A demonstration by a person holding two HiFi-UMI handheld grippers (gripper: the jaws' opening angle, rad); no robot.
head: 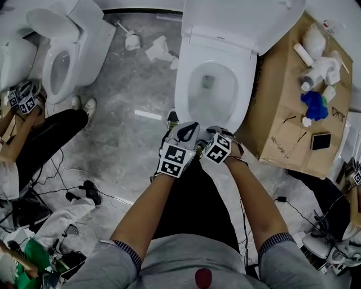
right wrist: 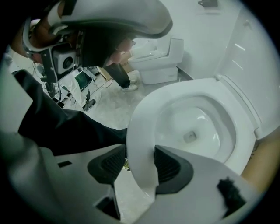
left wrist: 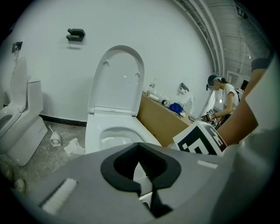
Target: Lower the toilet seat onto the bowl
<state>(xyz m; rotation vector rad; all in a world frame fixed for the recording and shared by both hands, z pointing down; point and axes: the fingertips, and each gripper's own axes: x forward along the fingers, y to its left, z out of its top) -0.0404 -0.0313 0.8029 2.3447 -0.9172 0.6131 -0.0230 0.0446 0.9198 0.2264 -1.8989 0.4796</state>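
A white toilet stands ahead with its lid [head: 242,17] raised against the wall. The white seat ring [head: 186,84] lies low over the bowl [head: 211,84]; whether it rests on the rim I cannot tell. My right gripper [head: 217,134] is at the seat's front edge. In the right gripper view its dark pads [right wrist: 170,164] are shut on the seat ring [right wrist: 144,113], which runs between them. My left gripper [head: 189,131] is beside it, short of the seat. In the left gripper view it [left wrist: 142,168] is shut on nothing, facing the upright lid [left wrist: 118,78].
A second toilet [head: 62,62] stands at the left. A cardboard box [head: 287,113] with bottles and a phone is right of the bowl. Paper scraps [head: 158,48] and cables [head: 84,195] lie on the floor. Other people are at both sides [left wrist: 223,98].
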